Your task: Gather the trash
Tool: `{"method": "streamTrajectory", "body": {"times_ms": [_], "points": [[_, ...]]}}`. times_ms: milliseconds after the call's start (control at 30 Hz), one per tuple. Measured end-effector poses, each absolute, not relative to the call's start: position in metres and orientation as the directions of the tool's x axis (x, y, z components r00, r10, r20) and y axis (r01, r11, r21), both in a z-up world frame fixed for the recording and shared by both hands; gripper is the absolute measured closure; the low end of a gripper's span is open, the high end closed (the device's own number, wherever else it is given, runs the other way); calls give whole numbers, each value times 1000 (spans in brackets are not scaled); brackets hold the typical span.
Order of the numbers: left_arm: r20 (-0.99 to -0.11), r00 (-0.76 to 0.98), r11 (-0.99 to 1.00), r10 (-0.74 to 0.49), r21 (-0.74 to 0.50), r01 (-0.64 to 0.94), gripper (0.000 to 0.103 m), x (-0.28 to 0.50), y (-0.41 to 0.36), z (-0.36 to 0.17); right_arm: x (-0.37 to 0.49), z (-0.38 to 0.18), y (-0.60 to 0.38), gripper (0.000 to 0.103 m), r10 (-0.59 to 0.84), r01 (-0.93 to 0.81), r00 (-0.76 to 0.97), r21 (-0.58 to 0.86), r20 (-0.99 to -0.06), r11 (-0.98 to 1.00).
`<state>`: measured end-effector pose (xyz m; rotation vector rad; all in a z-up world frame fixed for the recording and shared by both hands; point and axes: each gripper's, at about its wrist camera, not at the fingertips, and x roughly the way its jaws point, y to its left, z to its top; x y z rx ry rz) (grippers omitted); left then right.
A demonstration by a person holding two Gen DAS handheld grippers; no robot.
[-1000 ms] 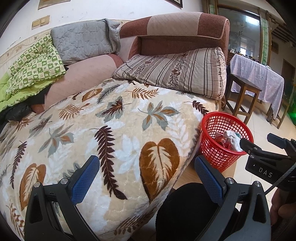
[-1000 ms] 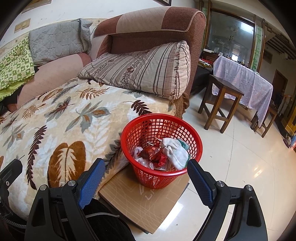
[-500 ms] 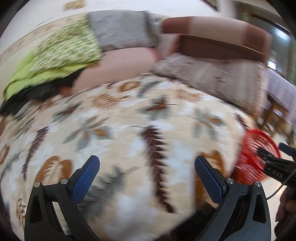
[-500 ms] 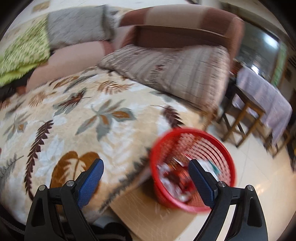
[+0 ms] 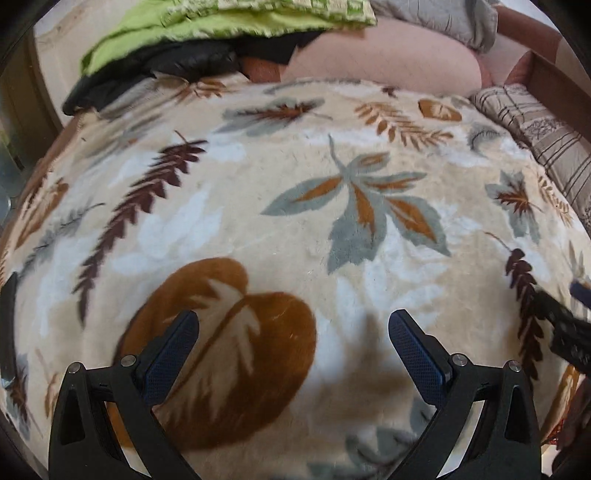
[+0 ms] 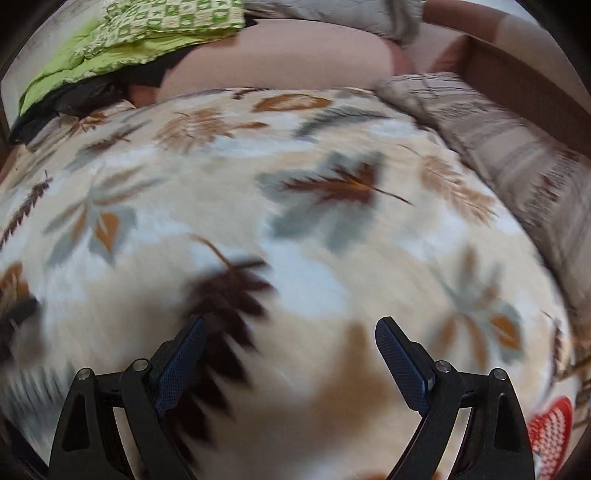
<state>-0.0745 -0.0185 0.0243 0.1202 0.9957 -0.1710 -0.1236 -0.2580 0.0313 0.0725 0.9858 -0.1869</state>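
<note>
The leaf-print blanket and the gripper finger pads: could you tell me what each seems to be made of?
Leaf-print blanket: soft plush fleece, judging by its fuzzy, matte nap. Left gripper finger pads: probably blue rubber or textured plastic, given the fine grid pattern, on black, seemingly hard plastic arms.

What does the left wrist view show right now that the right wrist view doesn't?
Only the left wrist view shows the other gripper's black body at the right edge. Only the right wrist view shows a sliver of the red basket, low at its right edge. Both share the leaf-print blanket, green quilt, striped pillow and open, empty jaws: left gripper, right gripper. Neither shows loose trash on the blanket.
</note>
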Motion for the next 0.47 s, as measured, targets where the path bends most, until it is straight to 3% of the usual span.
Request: {"method": "streamTrajectory", "body": {"times_ms": [200, 300, 467], "points": [[-838, 534, 969, -111, 28, 245, 0, -52, -33, 8, -75, 17, -236, 8, -130, 184, 550, -33, -825, 982], [-832, 538, 968, -134, 5, 250, 0, -41, -32, 4, -64, 13, -237, 0, -147, 202, 550, -39, -822, 979], [-828, 535, 968, -166, -33, 249, 0, -21, -31, 0, -59, 9, -240, 0, -157, 239, 535, -30, -830, 970]]}}
